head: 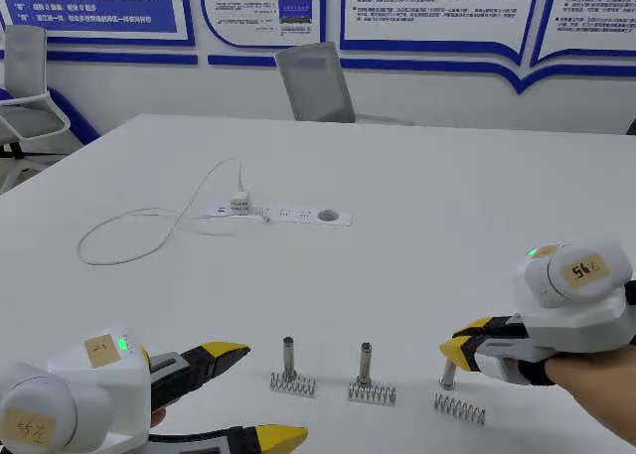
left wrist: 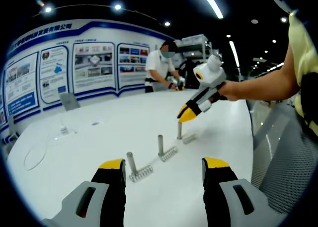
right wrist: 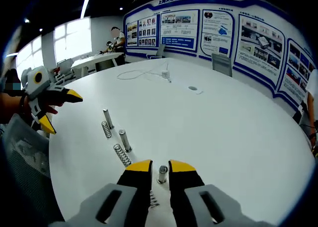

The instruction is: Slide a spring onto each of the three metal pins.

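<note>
White table (head: 417, 186), rightmost pin (head: 448, 377) just beside right hand-held gripper (head: 459, 350) tips

Three pins (head: 289, 353) (head: 365, 360) (head: 448, 375); three springs (head: 293, 382) (head: 372, 393) (head: 459, 408); two tools (head: 270, 392) (head: 455, 350); one power strip (head: 288, 215); one cable (head: 129, 230); two chairs (head: 313, 81) (head: 25, 76).

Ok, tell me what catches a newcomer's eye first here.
Three upright metal pins stand in a row near the front edge of the white table, each with a spring lying beside it. The right gripper brackets the top of the rightmost pin with narrowly parted jaws; the left gripper hangs wide open by the leftmost pin.
</note>
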Demonstrator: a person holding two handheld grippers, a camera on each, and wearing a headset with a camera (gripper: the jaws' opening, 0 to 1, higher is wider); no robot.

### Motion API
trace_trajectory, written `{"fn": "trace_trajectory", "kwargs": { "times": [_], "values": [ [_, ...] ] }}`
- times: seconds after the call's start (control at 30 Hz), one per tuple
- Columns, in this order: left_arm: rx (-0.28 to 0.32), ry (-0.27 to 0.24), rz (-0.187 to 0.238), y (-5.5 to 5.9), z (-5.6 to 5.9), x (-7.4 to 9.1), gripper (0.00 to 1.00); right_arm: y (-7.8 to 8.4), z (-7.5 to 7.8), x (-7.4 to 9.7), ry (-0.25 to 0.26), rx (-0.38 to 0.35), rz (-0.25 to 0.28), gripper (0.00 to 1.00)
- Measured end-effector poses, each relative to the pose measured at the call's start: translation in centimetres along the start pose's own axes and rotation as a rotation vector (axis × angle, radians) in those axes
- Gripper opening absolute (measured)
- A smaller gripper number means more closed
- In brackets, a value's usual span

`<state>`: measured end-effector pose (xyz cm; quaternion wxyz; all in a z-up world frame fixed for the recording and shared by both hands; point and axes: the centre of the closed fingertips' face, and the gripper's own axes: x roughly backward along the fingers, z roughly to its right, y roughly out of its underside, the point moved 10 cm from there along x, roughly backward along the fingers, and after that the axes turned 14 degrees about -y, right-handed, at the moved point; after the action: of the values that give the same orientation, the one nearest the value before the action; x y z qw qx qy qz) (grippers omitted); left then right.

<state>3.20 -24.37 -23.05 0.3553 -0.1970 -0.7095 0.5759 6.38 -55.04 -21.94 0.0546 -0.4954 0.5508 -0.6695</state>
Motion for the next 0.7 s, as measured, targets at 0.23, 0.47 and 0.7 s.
{"fn": "trace_trajectory", "kwargs": {
  "times": [0.23,0.47,0.7],
  "values": [
    [0.002,0.001,0.003,0.0,0.0,0.0,0.63,0.2,-0.3,1.9,0.009,0.03,0.012,0.14],
    [0.002,0.002,-0.002,0.1,0.0,0.1,0.63,1.9,-0.7,2.5,-0.037,0.053,-0.03,0.14],
    [0.001,0.009,-0.005,0.1,0.3,0.0,0.63,2.4,-1.7,0.5,-0.123,0.074,-0.103,0.14]
  ]
}}
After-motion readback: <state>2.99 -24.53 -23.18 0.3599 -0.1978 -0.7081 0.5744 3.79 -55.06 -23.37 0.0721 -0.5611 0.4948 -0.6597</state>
